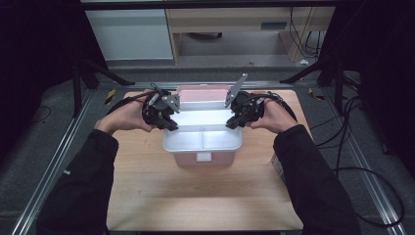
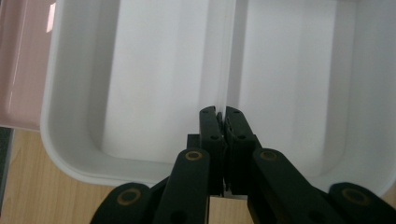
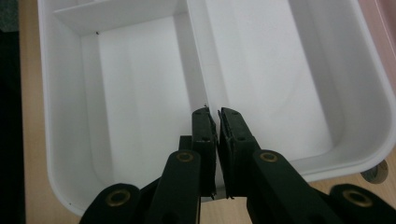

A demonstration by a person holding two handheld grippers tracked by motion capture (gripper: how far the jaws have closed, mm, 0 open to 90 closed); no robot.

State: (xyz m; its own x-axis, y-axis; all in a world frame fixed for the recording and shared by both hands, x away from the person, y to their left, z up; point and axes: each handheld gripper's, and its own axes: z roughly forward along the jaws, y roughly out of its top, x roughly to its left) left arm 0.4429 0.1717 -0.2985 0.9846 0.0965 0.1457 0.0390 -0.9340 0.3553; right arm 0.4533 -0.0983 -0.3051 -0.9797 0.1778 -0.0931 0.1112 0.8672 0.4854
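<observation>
A white tray (image 1: pixel 186 141) with a divider down its middle hangs over a pink box (image 1: pixel 222 160) on the wooden table. My left gripper (image 1: pixel 169 125) grips the tray's left end and my right gripper (image 1: pixel 231 125) its right end. In the left gripper view the jaws (image 2: pixel 220 112) are pinched together on the divider wall where it meets the rim of the tray (image 2: pixel 154 84). The right gripper view shows the same: jaws (image 3: pixel 214 112) shut on the divider of the tray (image 3: pixel 135 93). Both compartments look empty.
The pink box shows beside the tray in both gripper views (image 2: pixel 21 60) (image 3: pixel 383 28). The wooden table (image 1: pixel 195 200) has bare room in front of the box. A small round object (image 3: pixel 376 173) lies on the table by the tray's corner. Cables trail on the floor at the right (image 1: pixel 352 142).
</observation>
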